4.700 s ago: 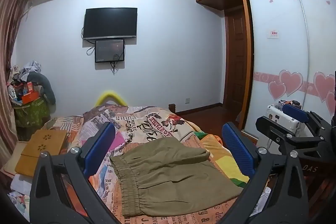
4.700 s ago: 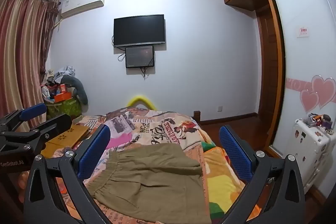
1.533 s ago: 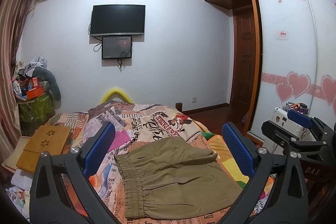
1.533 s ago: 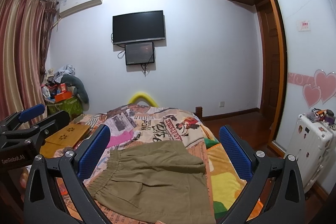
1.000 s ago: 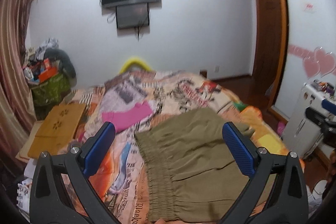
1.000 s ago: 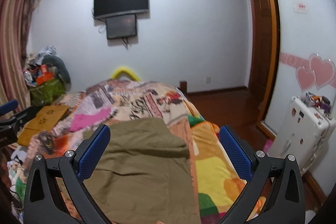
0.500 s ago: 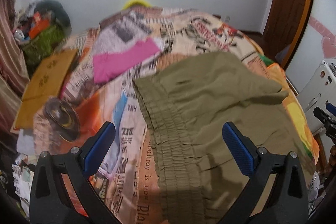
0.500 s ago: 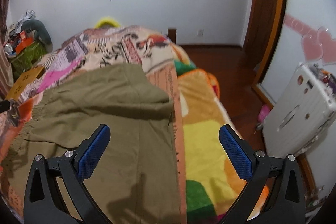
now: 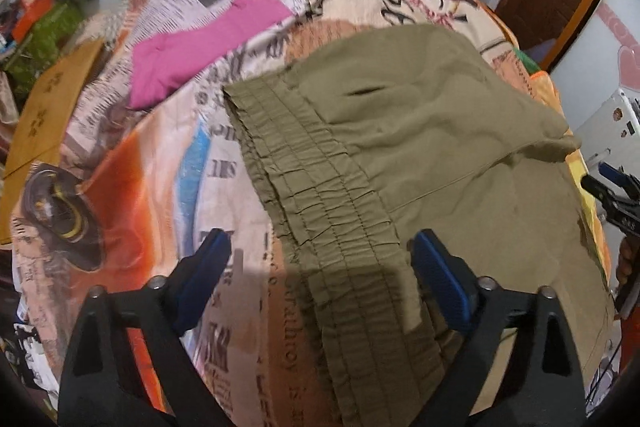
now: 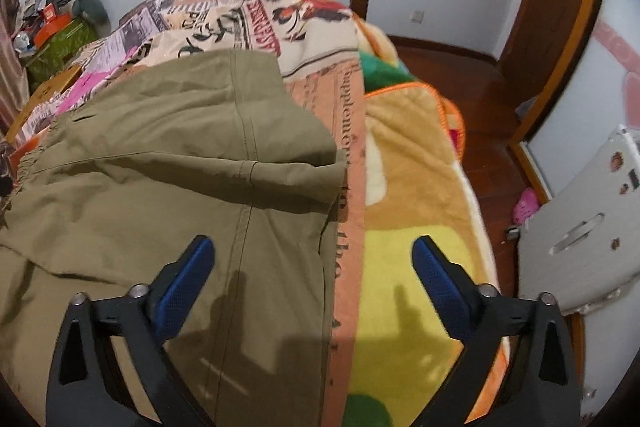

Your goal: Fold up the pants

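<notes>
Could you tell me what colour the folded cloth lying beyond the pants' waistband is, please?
Bright pink folded cloth, best seen in the left wrist view.

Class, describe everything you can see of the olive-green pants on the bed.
The olive-green pants look like thin woven cloth with a gathered elastic waistband, a slit pocket and stitched seams. They lie flat, already doubled over with one layer on top, slightly creased, on the newspaper-print blanket. Nothing grips them; both gripper shadows fall across the fabric.
</notes>
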The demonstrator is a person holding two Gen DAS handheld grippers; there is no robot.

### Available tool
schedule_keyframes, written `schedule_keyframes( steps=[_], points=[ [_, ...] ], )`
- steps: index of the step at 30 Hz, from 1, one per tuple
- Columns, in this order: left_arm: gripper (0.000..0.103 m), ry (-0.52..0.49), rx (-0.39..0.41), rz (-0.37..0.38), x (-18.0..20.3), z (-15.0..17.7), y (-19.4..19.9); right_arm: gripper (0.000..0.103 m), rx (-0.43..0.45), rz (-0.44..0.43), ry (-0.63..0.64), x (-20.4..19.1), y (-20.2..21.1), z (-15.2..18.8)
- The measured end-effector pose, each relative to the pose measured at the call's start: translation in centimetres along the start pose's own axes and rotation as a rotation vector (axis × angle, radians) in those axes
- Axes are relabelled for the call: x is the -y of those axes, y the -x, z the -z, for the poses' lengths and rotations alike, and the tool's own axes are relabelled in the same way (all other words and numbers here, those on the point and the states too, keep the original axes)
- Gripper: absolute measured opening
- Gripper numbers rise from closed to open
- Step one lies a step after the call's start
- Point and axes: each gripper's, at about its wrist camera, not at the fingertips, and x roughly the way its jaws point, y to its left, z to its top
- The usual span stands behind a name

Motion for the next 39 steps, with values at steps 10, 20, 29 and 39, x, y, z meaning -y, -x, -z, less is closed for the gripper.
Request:
schedule_keyframes(
  steps=[10,20,29,39],
  points=[
    [0.093,-0.019,-0.011,0.030,-0.2,-0.9,-2.2,0.050,-0.137,-0.133,-0.059,0.7,-4.2,-0.6],
    [0.093,-0.091,0.064,-0.100,0.5,-1.0,-2.0,0.016,-0.126,-0.135,-0.065,0.9,-4.3,-0.1],
    [0.093,-0.095,0.074,-0.122,0.0,-0.8,-1.9,0.011,-0.101,-0.053,0.034,-0.5,-3.6,-0.2],
    [0.095,-0.063,0.077,-0.088,-0.8,-0.5,-2.0,0.011,-0.094,-0.042,0.003,-0.4,-3.0,0.4]
  ],
)
